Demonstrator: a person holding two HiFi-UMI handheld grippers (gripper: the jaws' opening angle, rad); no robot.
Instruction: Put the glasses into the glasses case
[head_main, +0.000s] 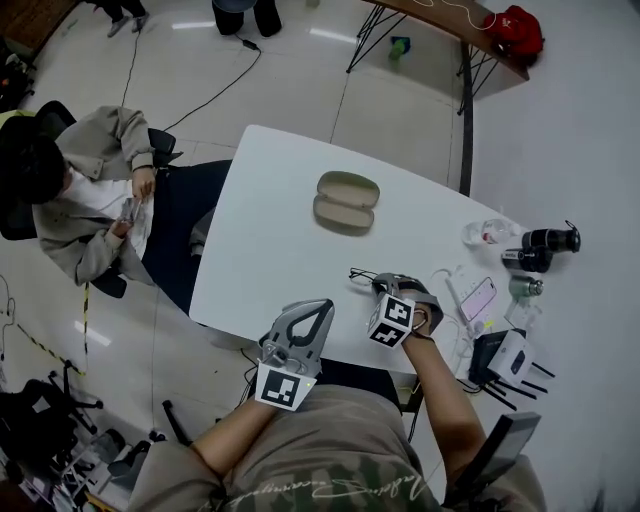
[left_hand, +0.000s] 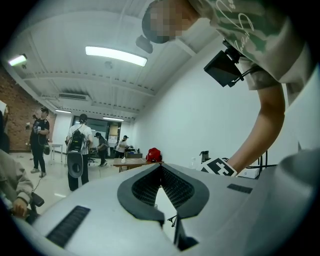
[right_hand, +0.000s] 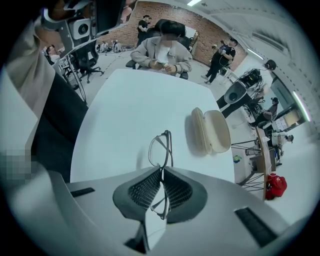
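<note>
right gripper (head_main: 383, 284) clamped on the glasses (right_hand: 161, 149), frame pinched edge-on, one lens sticking out past the jaws; glasses are lower centre of the head view, over the near part of the table (head_main: 265, 250); case (head_main: 346, 201) lies open mid-table, well apart from them; left gripper (head_main: 318, 306) closed on nothing, lower centre at the table's near edge
</note>
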